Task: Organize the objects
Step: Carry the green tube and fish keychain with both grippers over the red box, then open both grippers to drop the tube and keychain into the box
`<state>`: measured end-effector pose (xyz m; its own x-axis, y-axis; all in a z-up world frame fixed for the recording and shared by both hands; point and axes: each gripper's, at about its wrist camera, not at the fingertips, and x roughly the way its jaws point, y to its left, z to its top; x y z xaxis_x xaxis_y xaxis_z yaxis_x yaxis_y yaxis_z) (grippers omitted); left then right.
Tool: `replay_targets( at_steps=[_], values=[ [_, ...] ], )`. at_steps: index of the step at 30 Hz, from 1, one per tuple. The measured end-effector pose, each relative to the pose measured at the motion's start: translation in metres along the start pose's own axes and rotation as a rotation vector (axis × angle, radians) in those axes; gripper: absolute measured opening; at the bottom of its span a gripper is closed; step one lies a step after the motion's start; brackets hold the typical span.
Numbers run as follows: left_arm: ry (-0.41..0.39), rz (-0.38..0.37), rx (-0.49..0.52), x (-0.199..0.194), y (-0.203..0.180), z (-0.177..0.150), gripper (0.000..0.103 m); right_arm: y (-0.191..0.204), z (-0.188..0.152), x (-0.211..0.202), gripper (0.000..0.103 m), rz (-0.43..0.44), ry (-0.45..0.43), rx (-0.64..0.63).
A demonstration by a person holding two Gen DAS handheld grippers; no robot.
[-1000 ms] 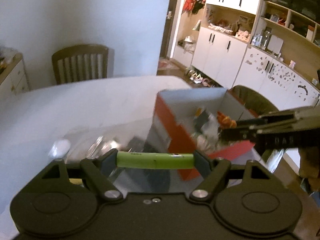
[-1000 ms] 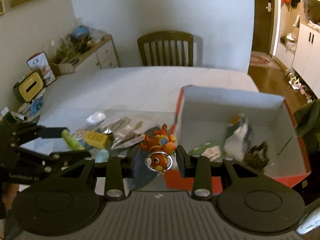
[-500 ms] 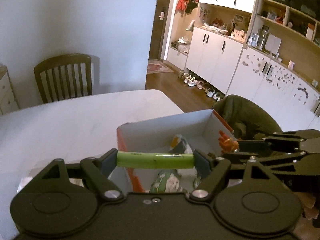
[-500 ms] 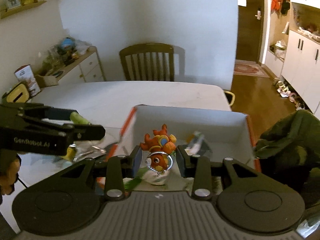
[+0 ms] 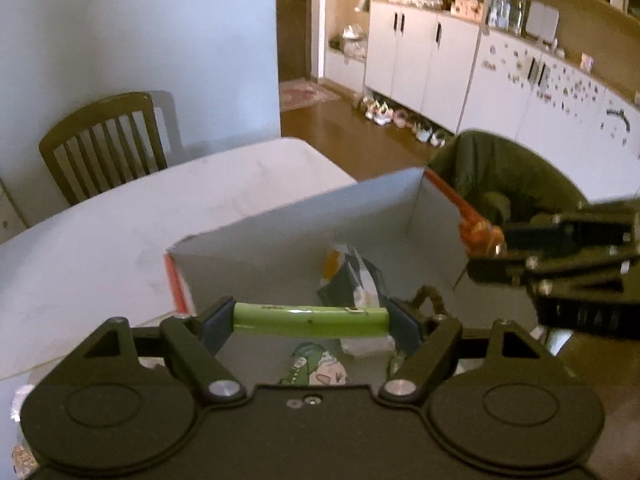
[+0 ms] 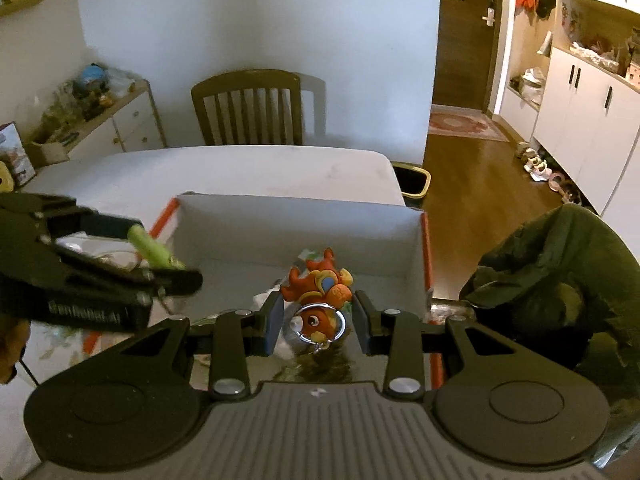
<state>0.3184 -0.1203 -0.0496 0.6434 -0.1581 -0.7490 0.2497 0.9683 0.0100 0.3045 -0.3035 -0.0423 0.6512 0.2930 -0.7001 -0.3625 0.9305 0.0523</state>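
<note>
The left claw is clamped on a green tube, which lies crosswise between its two fingers, gripped at both ends. It hangs over the near part of an open box with white inner walls and orange-red outer sides, standing on the white counter.

The right claw is closed around an orange fish toy with a metal key ring hanging at its front; the toy sticks up between the fingers. This claw also hangs above the box, toward its right side, and in the left wrist view it reaches in from the right with the toy at its tip.

Inside the box lie a crumpled packet with white, dark and orange print, a green-and-pink printed item and a dark bristly thing; what they are is hard to tell.

A wooden chair stands at the counter's far edge, and a dark green jacket is draped over a seat just right of the box.
</note>
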Motion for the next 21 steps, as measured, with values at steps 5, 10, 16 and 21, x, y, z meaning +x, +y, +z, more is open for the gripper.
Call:
replay_targets(
  at_steps=[5, 10, 16, 21],
  values=[
    [0.054, 0.001, 0.019, 0.024, -0.010, -0.004, 0.080, -0.015, 0.009, 0.023, 0.036, 0.000, 0.035, -0.015],
    [0.100, -0.003, 0.046, 0.043, -0.022, -0.008, 0.080, -0.023, 0.011, 0.048, 0.036, -0.009, 0.074, -0.026],
    [0.147, -0.012, 0.074, 0.060, -0.032, -0.012, 0.080, -0.023, 0.006, 0.073, 0.036, -0.002, 0.115, -0.057],
    [0.186, -0.015, 0.087, 0.072, -0.035, -0.017, 0.080, -0.020, 0.002, 0.086, 0.036, 0.016, 0.149, -0.084]
  ],
)
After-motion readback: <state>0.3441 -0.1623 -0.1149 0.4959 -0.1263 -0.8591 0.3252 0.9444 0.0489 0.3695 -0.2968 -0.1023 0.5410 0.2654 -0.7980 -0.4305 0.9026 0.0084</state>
